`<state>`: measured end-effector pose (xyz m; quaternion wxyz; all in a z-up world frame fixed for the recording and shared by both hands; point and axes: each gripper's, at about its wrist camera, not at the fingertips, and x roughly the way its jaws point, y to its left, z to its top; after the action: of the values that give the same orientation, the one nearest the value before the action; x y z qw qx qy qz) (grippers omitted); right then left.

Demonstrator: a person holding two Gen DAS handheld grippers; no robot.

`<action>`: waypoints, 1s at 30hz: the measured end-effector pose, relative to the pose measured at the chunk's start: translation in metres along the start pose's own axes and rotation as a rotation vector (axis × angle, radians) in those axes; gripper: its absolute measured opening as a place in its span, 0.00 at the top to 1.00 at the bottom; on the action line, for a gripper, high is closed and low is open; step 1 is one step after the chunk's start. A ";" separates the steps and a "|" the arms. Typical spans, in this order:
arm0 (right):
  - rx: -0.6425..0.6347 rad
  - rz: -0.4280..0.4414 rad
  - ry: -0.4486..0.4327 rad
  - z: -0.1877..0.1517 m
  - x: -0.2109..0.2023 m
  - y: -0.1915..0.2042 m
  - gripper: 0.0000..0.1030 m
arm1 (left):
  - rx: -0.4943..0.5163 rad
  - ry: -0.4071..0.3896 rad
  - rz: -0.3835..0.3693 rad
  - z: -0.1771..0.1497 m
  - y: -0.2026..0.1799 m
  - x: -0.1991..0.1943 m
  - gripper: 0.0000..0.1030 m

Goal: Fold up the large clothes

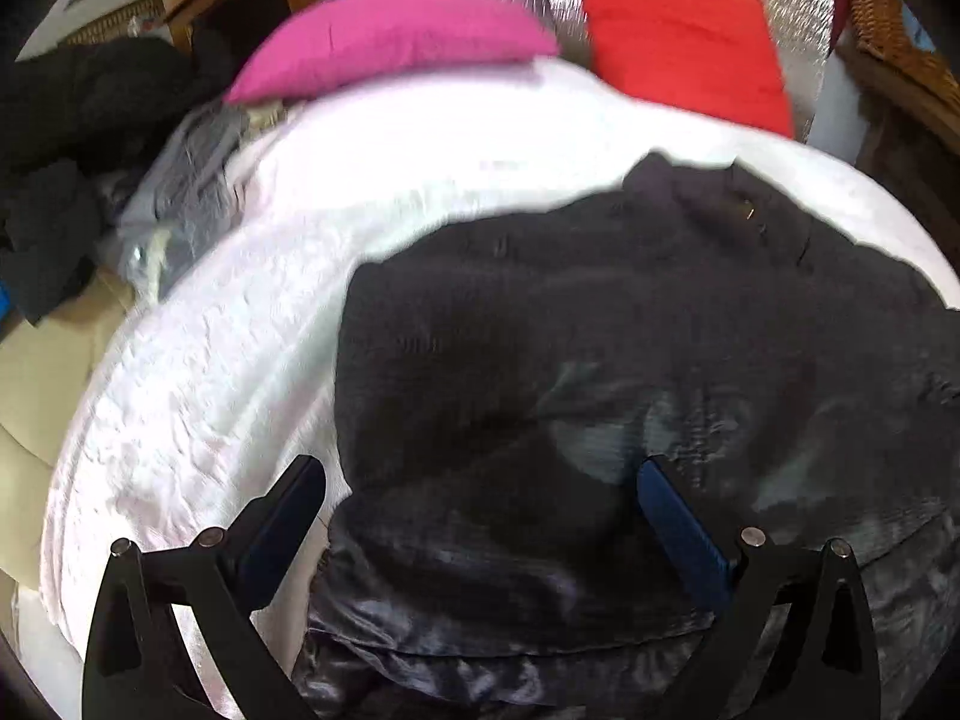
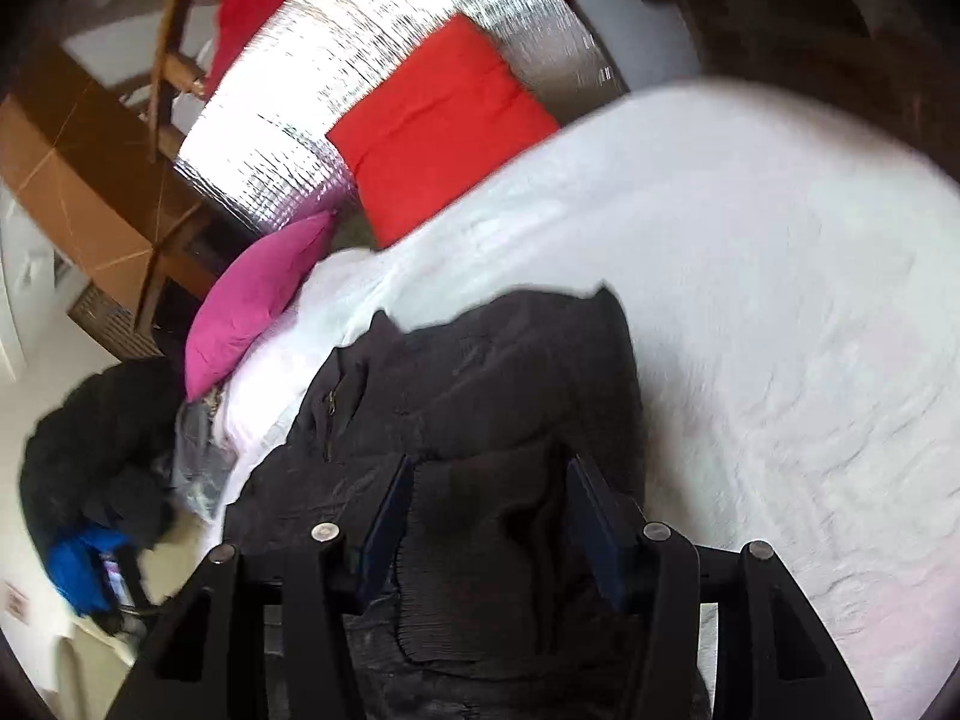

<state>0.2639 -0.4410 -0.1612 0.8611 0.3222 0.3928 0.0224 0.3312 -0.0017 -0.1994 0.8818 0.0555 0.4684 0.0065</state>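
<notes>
A black padded jacket (image 1: 600, 312) lies on a white bedspread (image 1: 240, 360), its shiny lining showing near the bottom of the left wrist view. My left gripper (image 1: 480, 468) hangs open and wide above the jacket's near edge; one finger is over the sheet, the other over the fabric. In the right wrist view the jacket (image 2: 480, 372) is bunched toward the bed's left side. My right gripper (image 2: 492, 468) is shut on a thick fold of its ribbed hem, which fills the gap between the pads.
A pink pillow (image 1: 384, 36) and a red pillow (image 1: 684, 42) lie at the head of the bed against a silver foil panel (image 2: 360, 60). A pile of dark clothes (image 2: 90, 450) and a grey garment (image 1: 192, 180) lie left of the bed. White bedspread (image 2: 780, 300) stretches to the right.
</notes>
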 end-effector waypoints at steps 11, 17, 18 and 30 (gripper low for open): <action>-0.260 -0.068 0.116 -0.031 0.028 0.050 0.79 | -0.002 -0.024 -0.005 -0.002 -0.005 -0.005 0.00; -0.321 -0.154 -0.033 -0.028 0.013 0.062 0.88 | -0.001 -0.137 0.015 0.002 -0.004 -0.027 0.00; -0.325 -0.161 -0.075 -0.026 0.006 0.065 0.88 | 0.003 -0.156 0.017 0.004 -0.004 -0.030 0.00; -0.175 -0.168 -0.002 -0.011 0.012 0.037 0.81 | 0.050 -0.041 0.001 0.001 -0.016 -0.008 0.00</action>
<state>0.2724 -0.4028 -0.1533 0.8853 0.2118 0.4138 -0.0158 0.3274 -0.0183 -0.1939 0.8895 0.0779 0.4503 -0.0061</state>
